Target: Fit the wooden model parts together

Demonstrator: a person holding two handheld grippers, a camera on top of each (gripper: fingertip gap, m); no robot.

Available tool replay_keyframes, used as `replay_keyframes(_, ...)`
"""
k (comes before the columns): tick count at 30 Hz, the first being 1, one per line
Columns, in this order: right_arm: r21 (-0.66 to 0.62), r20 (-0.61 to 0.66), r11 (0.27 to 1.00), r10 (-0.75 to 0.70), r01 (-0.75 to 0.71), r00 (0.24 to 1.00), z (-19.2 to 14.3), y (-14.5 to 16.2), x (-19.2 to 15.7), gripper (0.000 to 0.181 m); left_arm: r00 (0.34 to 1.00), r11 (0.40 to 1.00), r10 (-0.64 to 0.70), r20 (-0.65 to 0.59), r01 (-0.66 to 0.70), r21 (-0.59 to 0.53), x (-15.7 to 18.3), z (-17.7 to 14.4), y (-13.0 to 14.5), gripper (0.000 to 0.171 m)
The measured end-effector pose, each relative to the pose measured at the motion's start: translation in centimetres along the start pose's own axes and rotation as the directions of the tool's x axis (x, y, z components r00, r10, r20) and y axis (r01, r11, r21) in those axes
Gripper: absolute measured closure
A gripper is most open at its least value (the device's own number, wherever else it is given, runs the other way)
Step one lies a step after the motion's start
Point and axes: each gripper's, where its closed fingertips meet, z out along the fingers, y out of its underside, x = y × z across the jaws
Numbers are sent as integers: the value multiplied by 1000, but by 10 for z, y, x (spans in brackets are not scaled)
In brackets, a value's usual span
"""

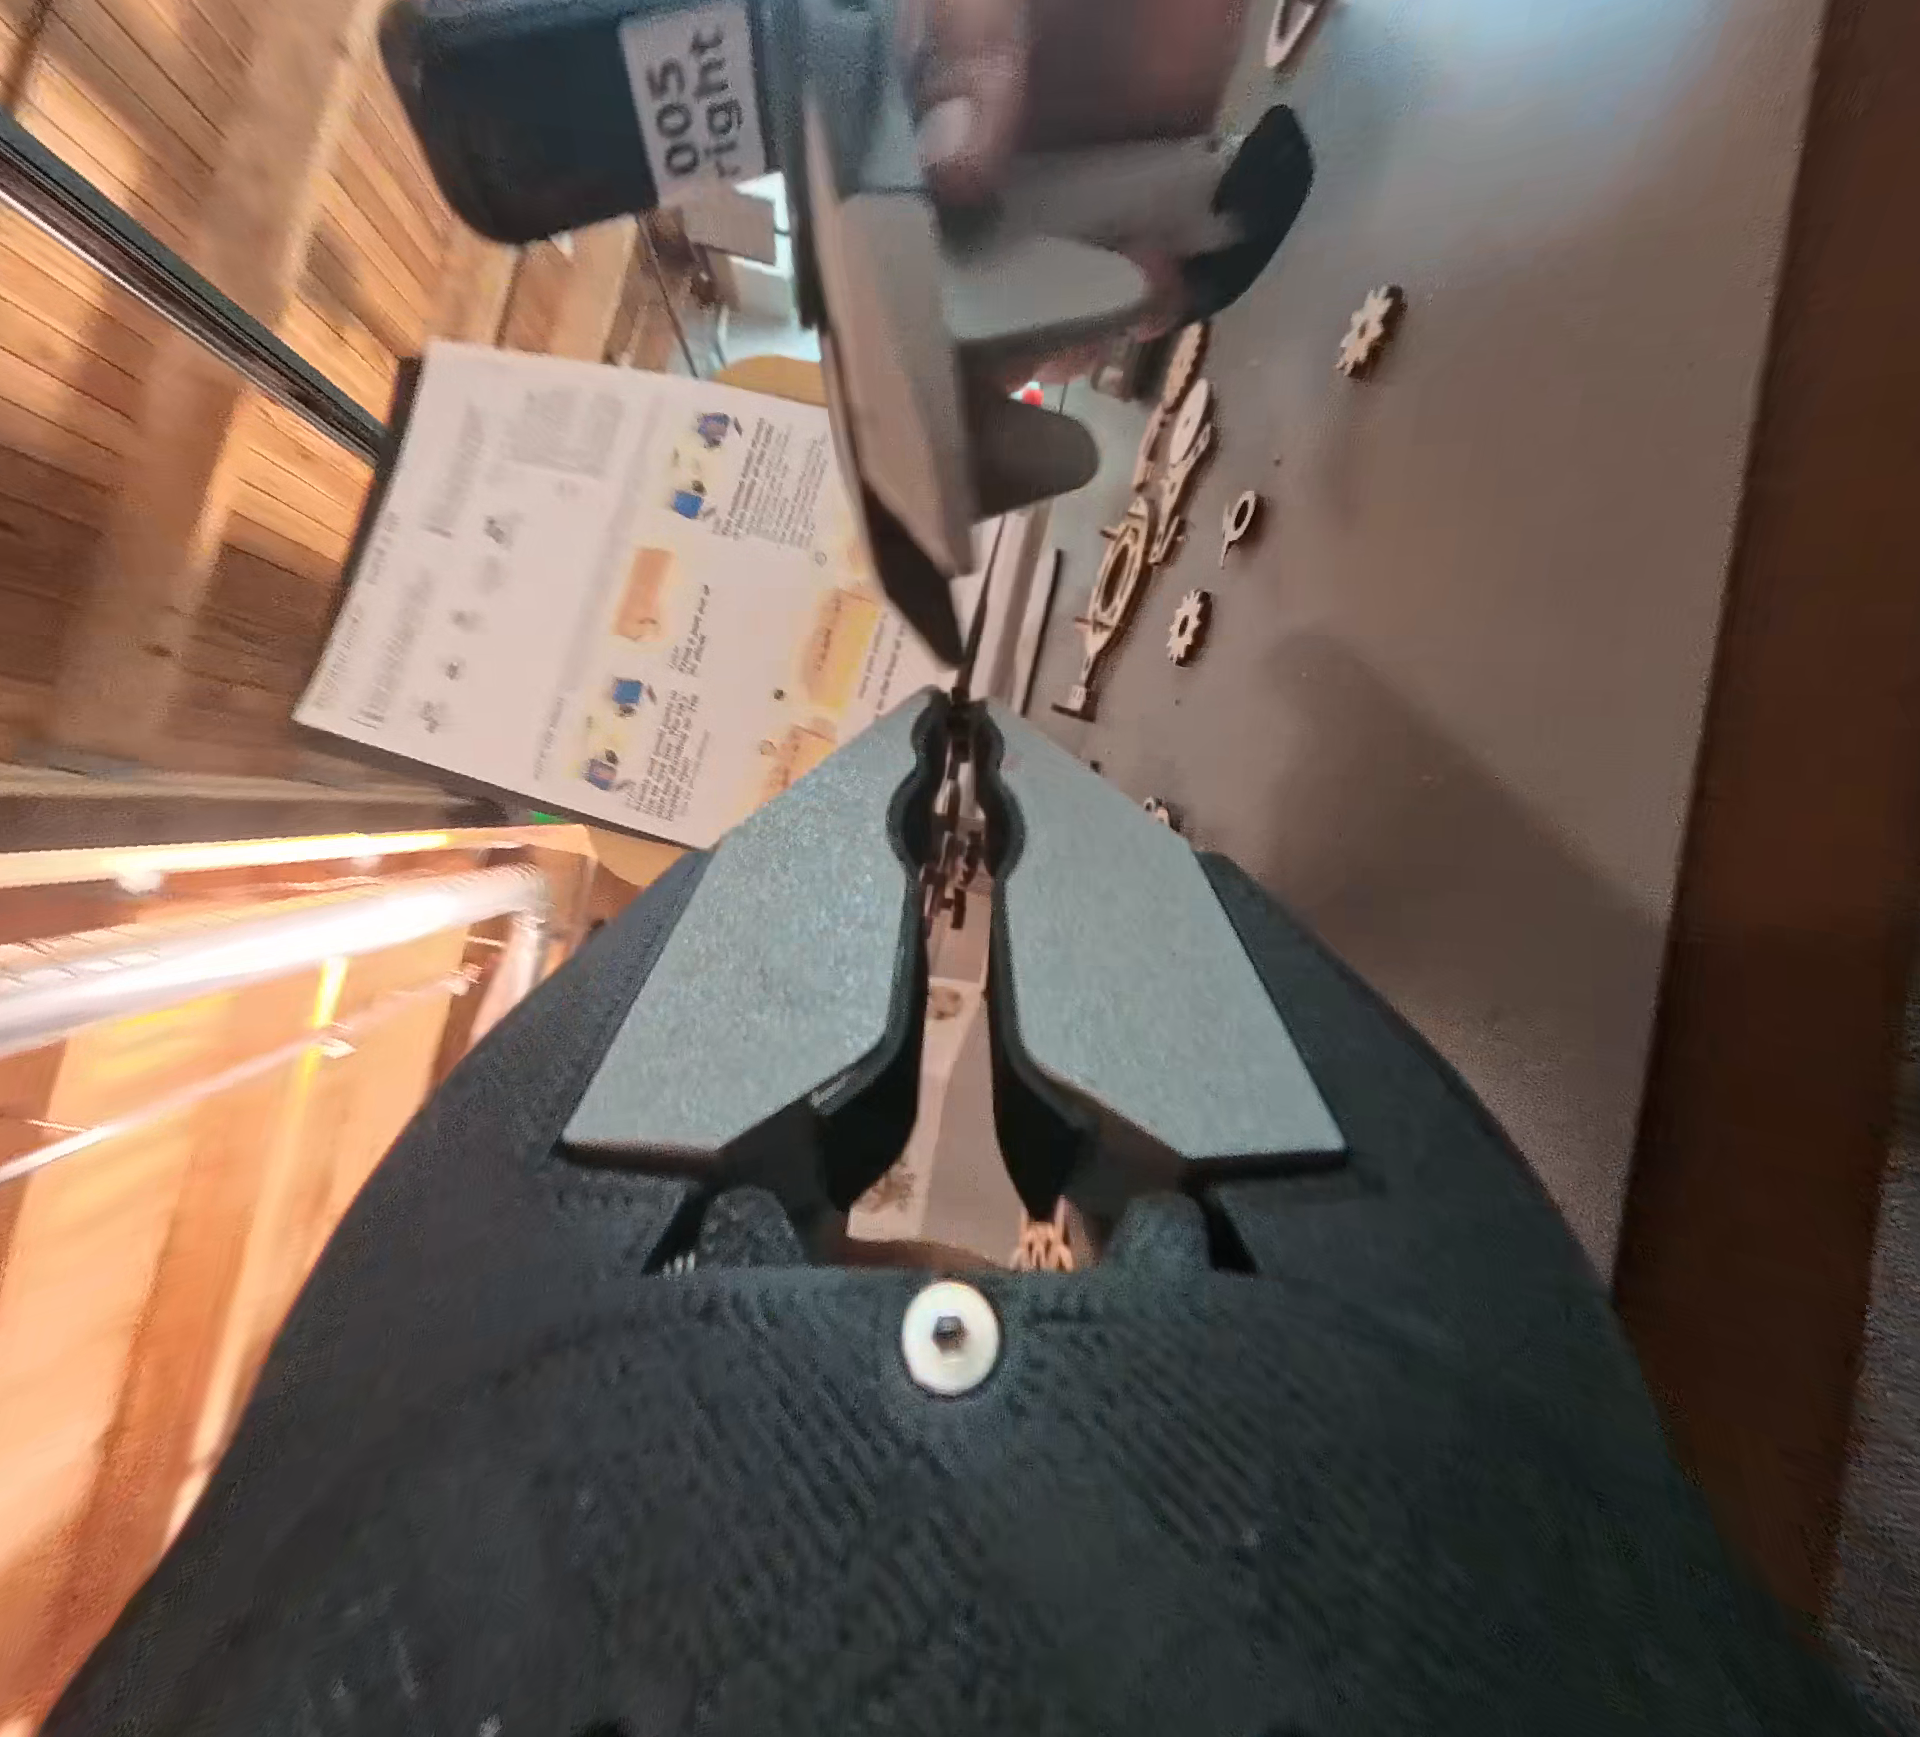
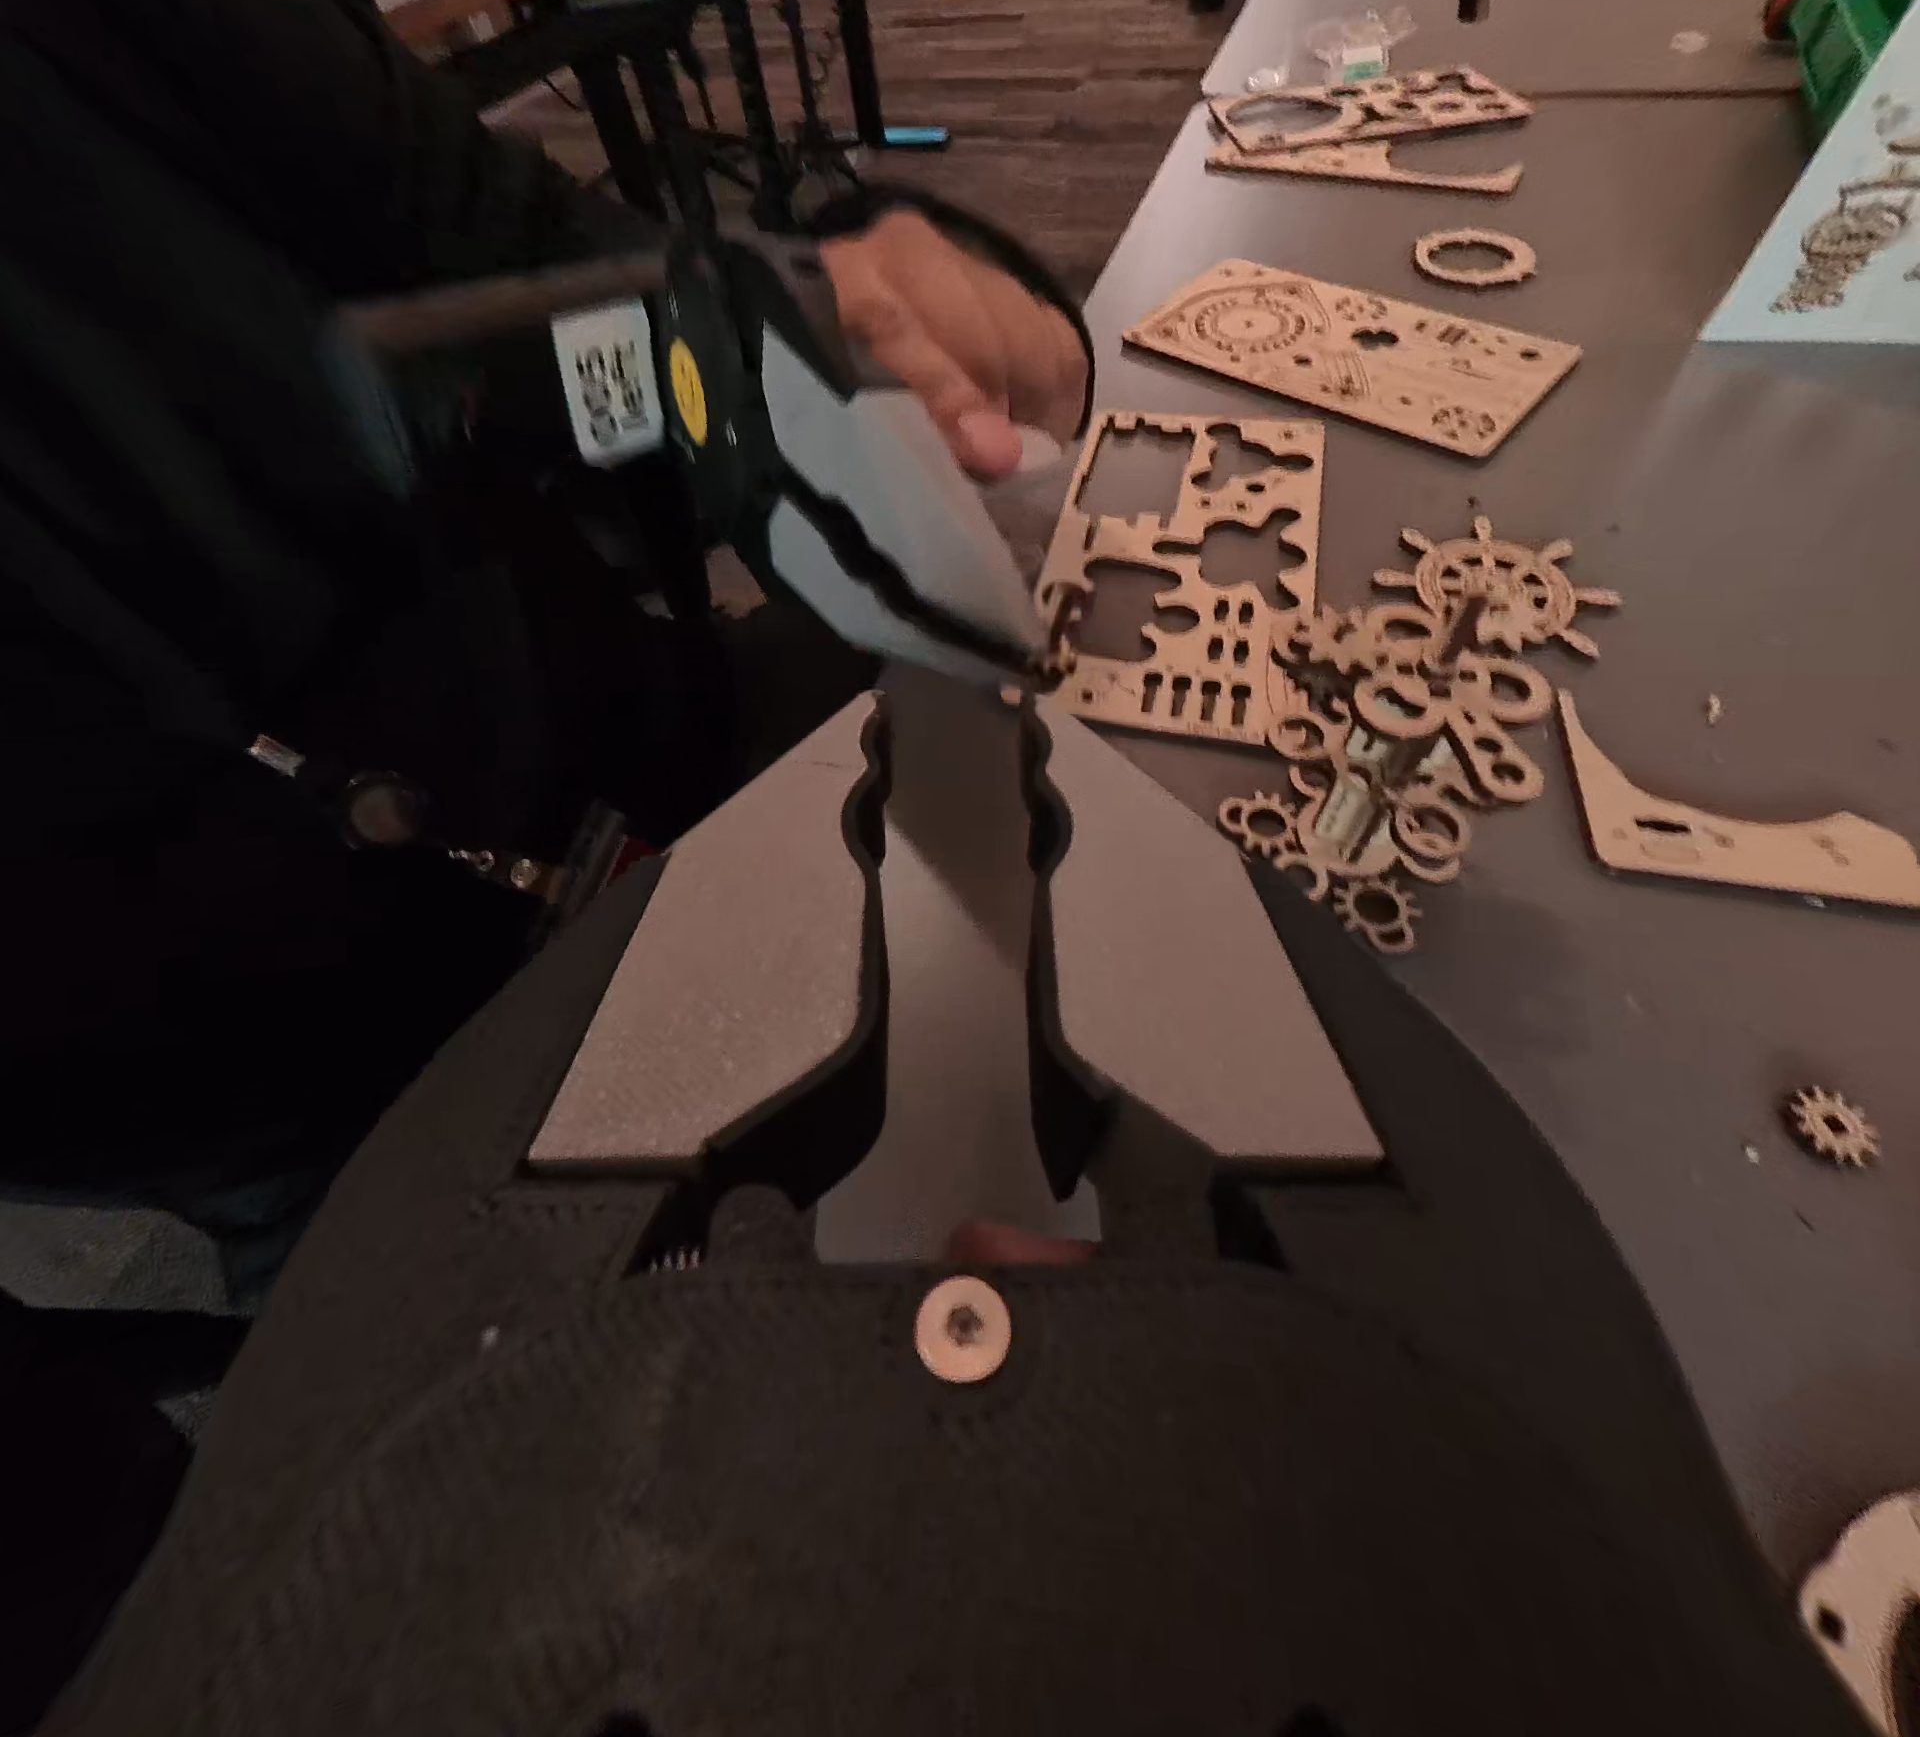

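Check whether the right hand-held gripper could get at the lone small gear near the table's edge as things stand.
Probably yes. The right hand-held gripper is open and holds nothing, and the small gear lies flat on bare grey table, apart from the pile of wooden parts, with nothing between them.

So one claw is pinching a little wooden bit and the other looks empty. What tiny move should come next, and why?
Probably ease the open right gripper forward to meet the small notched wooden piece. The left gripper is shut on that piece and holds it above the grey table, while the right one carries nothing and its tips sit just short of it.
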Motion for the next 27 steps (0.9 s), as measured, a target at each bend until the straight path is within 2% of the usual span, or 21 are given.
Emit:
replay_keyframes(3, 41, -17, 999, 31, -30, 999, 2, -10, 5, 163, 996, 997, 57, 69, -61, 53, -1, -4, -13, 170)
replay_keyframes(8, 34, -16, 999, 0, 1, 1000, 3, -8, 3, 164, 991, 995, 42, 129, -53, 82, -10, -7, -17, 170)
replay_keyframes(13, 30, -20, 998, -56, 57, 998, 8, -12, 0, 169, 992, 994, -18, 122, 6, 105, -15, -7, -16, 170)
replay_keyframes(22, 114, 65, 993, 16, -23, 998, 6, -22, -7, 171, 985, 976, -131, 110, 109, 187, -21, -10, -24, 170)
replay_keyframes(27, 97, 1, 995, -33, 33, 999, 4, -21, 0, 172, 976, 968, -199, 90, 182, 174, -21, -6, -20, 169)
